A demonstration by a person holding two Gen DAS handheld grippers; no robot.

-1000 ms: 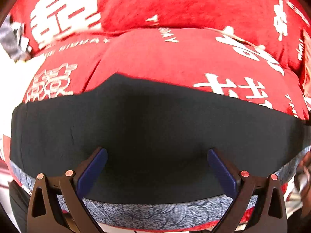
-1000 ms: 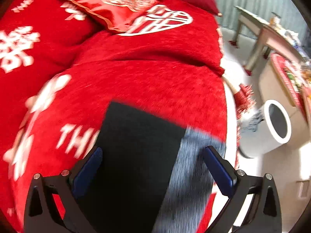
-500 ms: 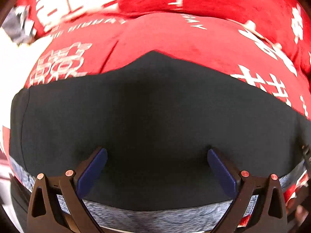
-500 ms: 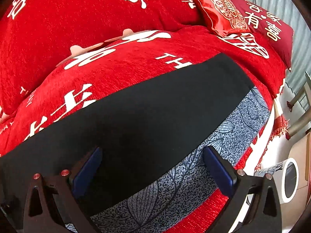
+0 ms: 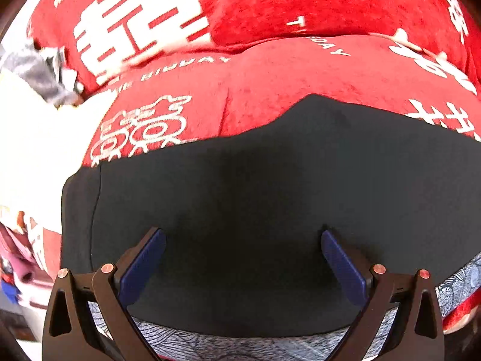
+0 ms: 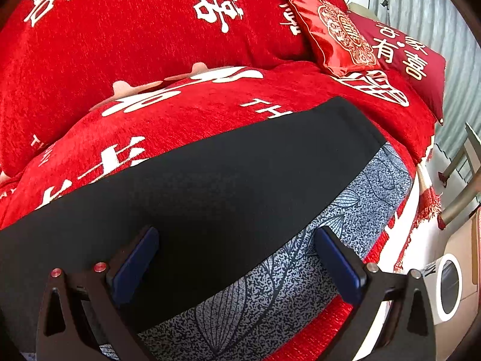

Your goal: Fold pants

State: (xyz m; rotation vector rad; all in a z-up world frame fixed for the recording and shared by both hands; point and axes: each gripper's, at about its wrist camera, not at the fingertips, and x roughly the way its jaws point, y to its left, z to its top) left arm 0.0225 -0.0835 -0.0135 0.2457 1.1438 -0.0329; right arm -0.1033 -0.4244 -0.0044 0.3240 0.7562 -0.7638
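Red printed bedspread (image 6: 186,120) carries flat black fabric pants (image 6: 210,180); left gripper (image 5: 242,258) and right gripper (image 6: 236,255) hover spread, empty, probably before grasping an edge.

Both wrist cams sit low and close, facing along the tools; shared: black pants (image 5: 255,195) (image 6: 210,186) on red bedspread (image 5: 270,75) (image 6: 150,45).
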